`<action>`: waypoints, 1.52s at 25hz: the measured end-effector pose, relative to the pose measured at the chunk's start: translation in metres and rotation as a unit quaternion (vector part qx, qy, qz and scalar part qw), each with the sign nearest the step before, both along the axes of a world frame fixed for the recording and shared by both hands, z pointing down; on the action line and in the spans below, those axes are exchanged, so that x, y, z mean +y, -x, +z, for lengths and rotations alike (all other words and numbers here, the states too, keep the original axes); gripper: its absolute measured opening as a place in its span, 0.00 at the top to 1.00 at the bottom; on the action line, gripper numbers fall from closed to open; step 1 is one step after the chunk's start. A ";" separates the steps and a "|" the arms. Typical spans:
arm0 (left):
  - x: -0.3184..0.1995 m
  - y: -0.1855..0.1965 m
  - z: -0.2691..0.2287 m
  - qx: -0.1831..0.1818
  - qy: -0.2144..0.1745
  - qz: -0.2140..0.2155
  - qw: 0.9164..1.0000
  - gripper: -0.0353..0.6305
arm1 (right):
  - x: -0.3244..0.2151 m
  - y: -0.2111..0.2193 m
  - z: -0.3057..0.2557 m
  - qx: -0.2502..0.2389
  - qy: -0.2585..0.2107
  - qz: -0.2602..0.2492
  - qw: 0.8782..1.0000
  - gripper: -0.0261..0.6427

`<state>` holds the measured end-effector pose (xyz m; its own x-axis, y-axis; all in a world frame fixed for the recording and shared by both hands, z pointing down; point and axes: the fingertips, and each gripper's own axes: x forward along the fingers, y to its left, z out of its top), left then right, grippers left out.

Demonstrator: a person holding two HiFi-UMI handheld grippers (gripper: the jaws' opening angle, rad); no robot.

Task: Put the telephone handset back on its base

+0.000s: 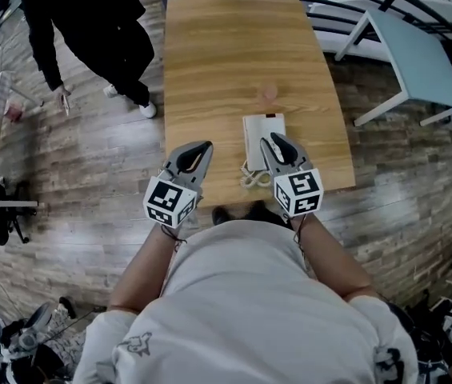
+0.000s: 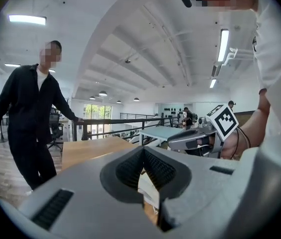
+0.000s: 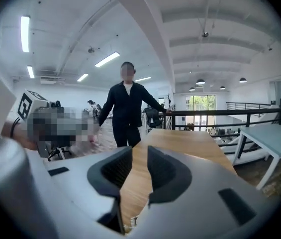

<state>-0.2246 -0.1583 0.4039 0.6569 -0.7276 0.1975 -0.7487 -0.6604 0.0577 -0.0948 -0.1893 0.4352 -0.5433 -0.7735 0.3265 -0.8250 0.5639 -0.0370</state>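
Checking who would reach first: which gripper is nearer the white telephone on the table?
Right. In the head view the right gripper overlaps the near right edge of the telephone; the left gripper sits apart to its left.

No readable text, brand or number anywhere tbh. Just coded square markers on the left gripper and right gripper cubes, around 6 o'clock.

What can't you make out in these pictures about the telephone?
- Head view: the telephone is small, and its right side is hidden by the right gripper. Whether the handset is seated is unclear.
- Head view: the coiled cord runs behind that gripper.
- Left gripper view: only a white sliver shows past the left gripper.
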 end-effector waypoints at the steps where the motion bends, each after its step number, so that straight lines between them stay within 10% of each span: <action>1: 0.004 -0.001 -0.007 0.001 -0.006 0.000 1.000 0.94 | 0.004 0.001 -0.009 -0.005 -0.011 -0.005 1.000 0.82; 21: 0.103 -0.109 -0.070 0.011 -0.051 -0.046 0.998 0.94 | 0.110 -0.098 -0.077 -0.039 -0.081 -0.096 0.991 0.95; 38: 0.193 -0.124 -0.085 0.016 -0.060 -0.016 0.998 0.94 | 0.209 -0.099 -0.101 -0.055 -0.100 -0.109 0.988 0.95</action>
